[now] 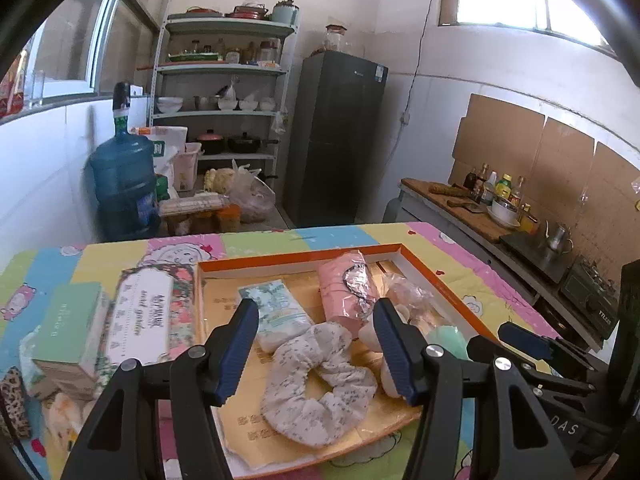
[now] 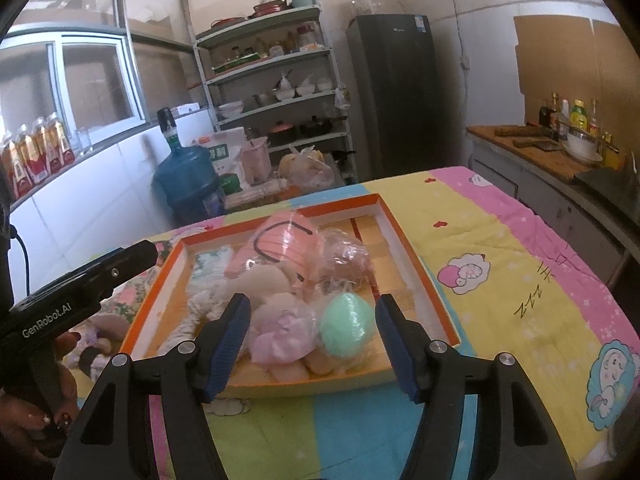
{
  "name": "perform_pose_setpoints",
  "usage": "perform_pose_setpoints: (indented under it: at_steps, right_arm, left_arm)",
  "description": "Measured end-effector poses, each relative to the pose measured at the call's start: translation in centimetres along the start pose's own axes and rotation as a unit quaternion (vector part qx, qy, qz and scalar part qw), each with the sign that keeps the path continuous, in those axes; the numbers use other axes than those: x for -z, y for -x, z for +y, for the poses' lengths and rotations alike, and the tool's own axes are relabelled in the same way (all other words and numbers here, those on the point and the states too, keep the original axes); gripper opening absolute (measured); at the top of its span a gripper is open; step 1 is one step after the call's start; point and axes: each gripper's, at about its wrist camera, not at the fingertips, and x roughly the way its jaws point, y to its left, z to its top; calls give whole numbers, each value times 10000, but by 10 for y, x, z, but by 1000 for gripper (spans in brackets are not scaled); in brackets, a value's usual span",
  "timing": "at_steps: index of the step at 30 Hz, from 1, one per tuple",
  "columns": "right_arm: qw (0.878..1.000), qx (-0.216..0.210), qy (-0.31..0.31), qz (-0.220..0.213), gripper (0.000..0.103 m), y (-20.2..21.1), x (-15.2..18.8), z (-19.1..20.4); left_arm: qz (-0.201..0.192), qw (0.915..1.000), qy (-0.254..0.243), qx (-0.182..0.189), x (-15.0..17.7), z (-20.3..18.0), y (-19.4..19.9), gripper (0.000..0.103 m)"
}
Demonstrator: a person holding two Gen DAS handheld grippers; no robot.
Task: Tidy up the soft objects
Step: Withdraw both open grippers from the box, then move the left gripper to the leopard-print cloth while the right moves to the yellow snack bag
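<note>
An orange-rimmed tray [image 1: 300, 258] on the table holds soft things: a floral scrunchie [image 1: 316, 384], a tissue pack [image 1: 276, 312], a pink roll [image 1: 348, 292], a bagged item [image 1: 408, 292] and a mint ball [image 1: 448, 338]. My left gripper [image 1: 316, 354] is open above the scrunchie, holding nothing. In the right wrist view the tray [image 2: 404, 236] shows the mint ball [image 2: 348, 324], a lilac puff [image 2: 280, 336] and the pink roll [image 2: 280, 244]. My right gripper [image 2: 312, 340] is open over the ball and puff, empty.
Left of the tray lie a floral tissue pack [image 1: 148, 316], a green box [image 1: 72, 324] and a leopard-print item [image 1: 14, 404]. The colourful cloth [image 2: 500, 280] covers the table. A water jug [image 1: 124, 184], shelves [image 1: 224, 92], fridge [image 1: 336, 136] and counter [image 1: 480, 216] stand behind.
</note>
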Motion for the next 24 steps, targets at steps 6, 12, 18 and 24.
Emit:
perform_pose_setpoints:
  at_steps: [6, 12, 18, 24]
  right_arm:
    - [9999, -56, 79, -64, 67, 12, 3, 16]
    - [9997, -122, 173, -98, 67, 20, 6, 34]
    - [9992, -203, 311, -155, 67, 28, 9, 55]
    - [9984, -331, 425, -178, 67, 32, 13, 78]
  left_arm:
    - [-125, 9998, -43, -120, 3, 5, 20, 59]
    - [-252, 9993, -93, -275, 7, 13, 41, 59]
    - [-347, 9985, -40, -428, 13, 26, 63, 59]
    - [-389, 9970, -33, -662, 18, 43, 80, 59]
